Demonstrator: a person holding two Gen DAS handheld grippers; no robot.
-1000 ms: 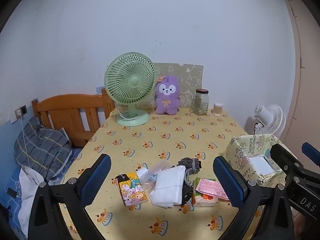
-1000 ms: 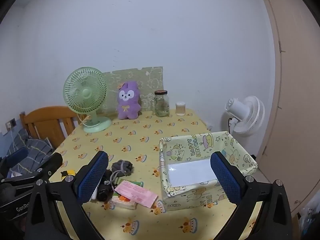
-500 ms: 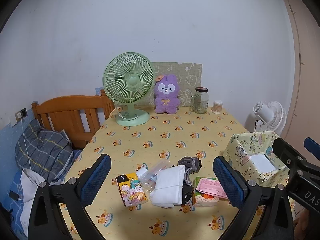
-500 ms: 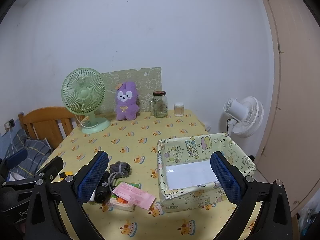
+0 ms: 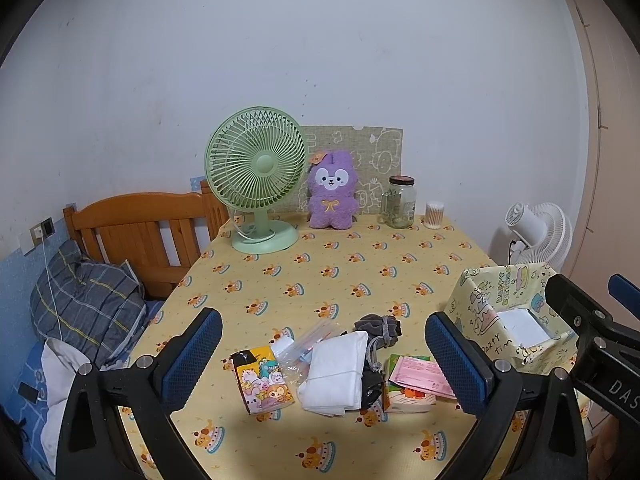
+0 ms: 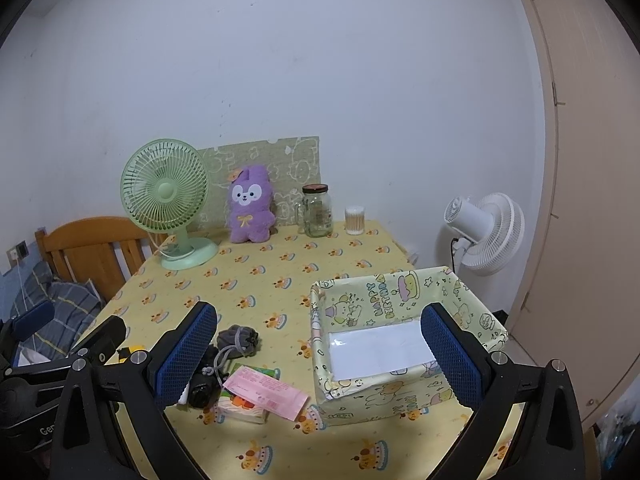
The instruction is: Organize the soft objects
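A pile lies at the table's near edge: a folded white cloth (image 5: pixel 336 372), a grey drawstring pouch (image 5: pixel 378 326) (image 6: pixel 240 338), a cartoon-print packet (image 5: pixel 264 380), a clear plastic bag (image 5: pixel 306 344) and a tissue pack under a pink slip (image 5: pixel 416 380) (image 6: pixel 264 392). A patterned open box (image 6: pixel 400 344) (image 5: pixel 504 320) stands to its right, holding only a white liner. My left gripper (image 5: pixel 320 360) is open above the pile. My right gripper (image 6: pixel 320 356) is open above the box's left side. Both are empty.
At the table's far edge stand a green fan (image 5: pixel 260 176), a purple plush rabbit (image 5: pixel 332 196), a glass jar (image 5: pixel 400 202) and a cotton-swab tub (image 5: pixel 434 214). A wooden bed frame (image 5: pixel 140 232) with bedding is left. A white floor fan (image 6: pixel 484 232) is right.
Both views have pulled back and risen slightly, so the table looks a little farther. Nothing on the table has moved and both grippers stay open.
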